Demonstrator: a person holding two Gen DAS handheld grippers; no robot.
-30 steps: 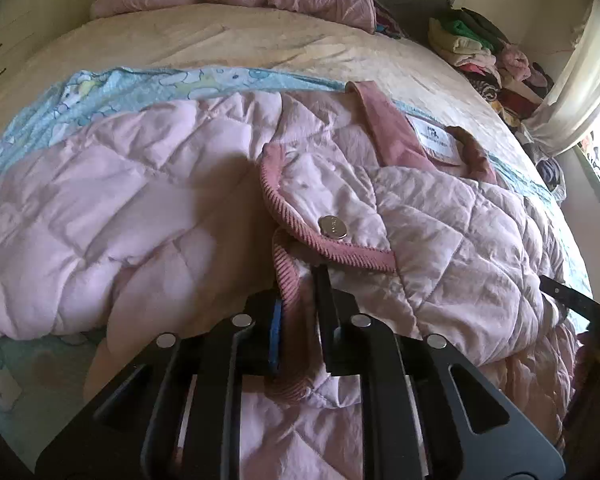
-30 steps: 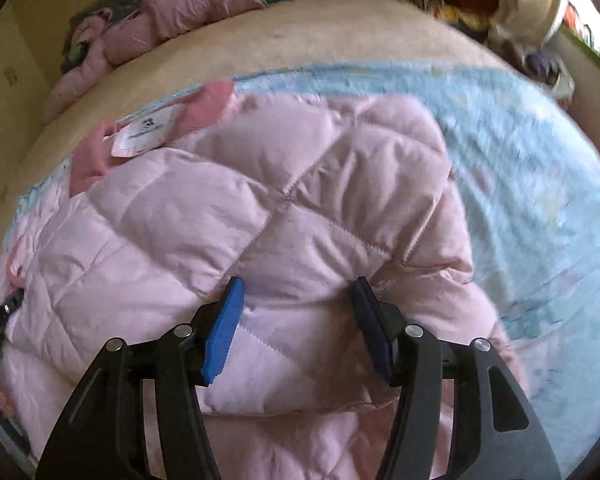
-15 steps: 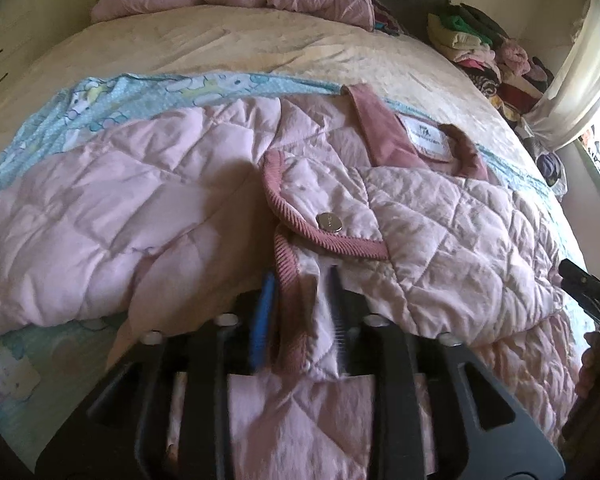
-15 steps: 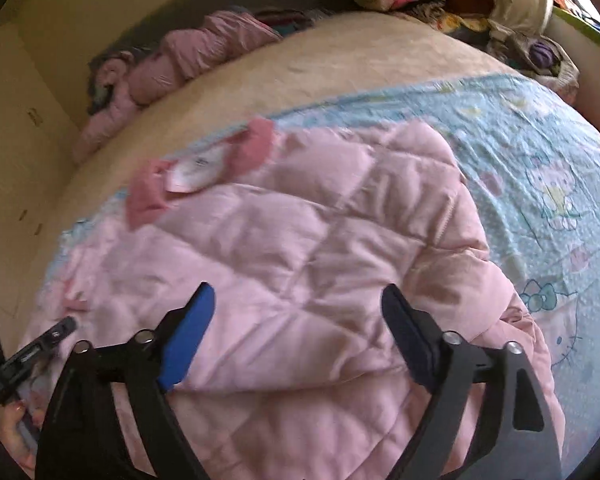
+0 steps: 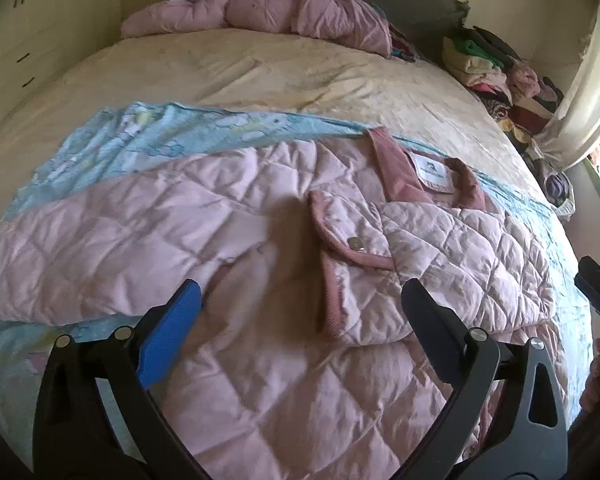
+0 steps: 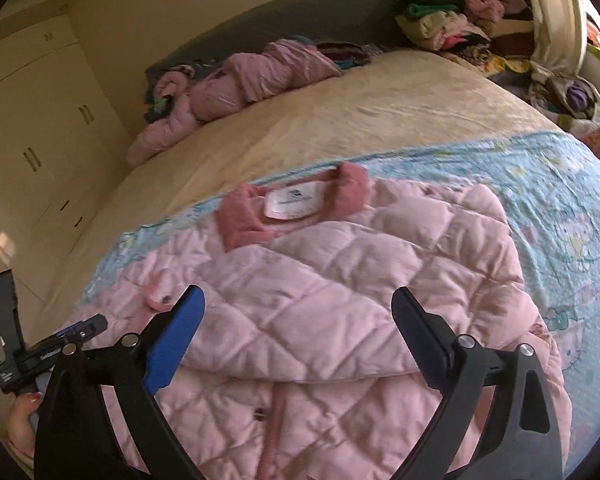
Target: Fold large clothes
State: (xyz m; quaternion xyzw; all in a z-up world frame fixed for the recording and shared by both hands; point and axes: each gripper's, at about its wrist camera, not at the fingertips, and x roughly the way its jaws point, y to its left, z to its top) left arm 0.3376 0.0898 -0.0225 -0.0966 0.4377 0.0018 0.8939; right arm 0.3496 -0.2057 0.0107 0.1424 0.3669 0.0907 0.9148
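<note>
A pink quilted jacket (image 5: 260, 248) lies spread on a light blue printed sheet (image 5: 148, 136) on the bed. Its right sleeve is folded across the chest, the cuff with a snap button (image 5: 355, 243) on top. The darker pink collar with a white label (image 5: 430, 168) points to the far side. My left gripper (image 5: 300, 300) is open and empty, raised above the jacket's lower part. In the right wrist view the jacket (image 6: 340, 280) and its collar label (image 6: 296, 202) show too. My right gripper (image 6: 298, 312) is open and empty above the folded sleeve.
A second pink jacket (image 5: 268, 12) lies crumpled at the head of the beige bed (image 5: 260, 72). A pile of clothes (image 5: 496, 72) is stacked at the far right by a curtain (image 5: 580, 92). Wardrobe doors (image 6: 32, 152) stand to the left.
My left gripper let go of the sleeve's cuff edge, opened wide and pulled back and up. My right gripper opened wider and rose away from the jacket.
</note>
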